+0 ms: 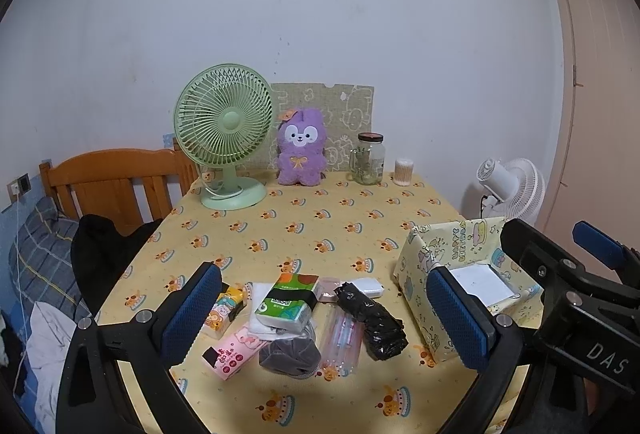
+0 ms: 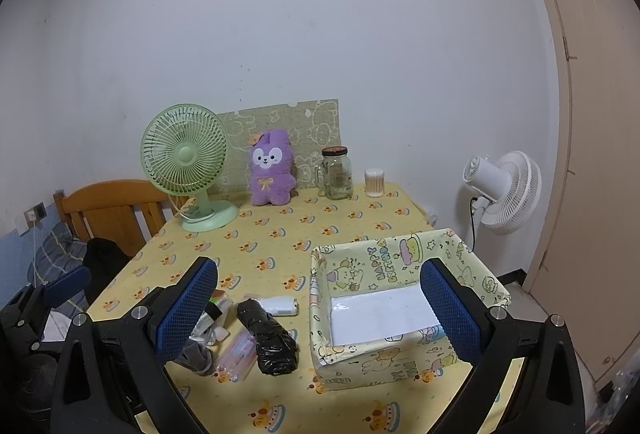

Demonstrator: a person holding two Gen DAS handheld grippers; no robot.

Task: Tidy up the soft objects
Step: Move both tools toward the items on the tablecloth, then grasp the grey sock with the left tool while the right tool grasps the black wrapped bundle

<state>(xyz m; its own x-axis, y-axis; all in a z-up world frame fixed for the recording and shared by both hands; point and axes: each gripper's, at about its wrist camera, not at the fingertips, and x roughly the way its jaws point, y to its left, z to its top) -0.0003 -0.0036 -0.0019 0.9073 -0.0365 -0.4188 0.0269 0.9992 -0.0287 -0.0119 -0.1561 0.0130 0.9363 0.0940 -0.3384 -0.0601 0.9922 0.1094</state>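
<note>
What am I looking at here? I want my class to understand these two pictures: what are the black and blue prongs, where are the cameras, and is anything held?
A person holds two hand tools, each with a camera looking along its blue-padded fingers. One picture is from the left gripper, the other from the right gripper. Both are open and hold nothing. On the yellow tablecloth lie a green tissue pack, a black bag, a pink packet and a paper-covered box. Behind stand a green fan and purple plush toy.
</note>
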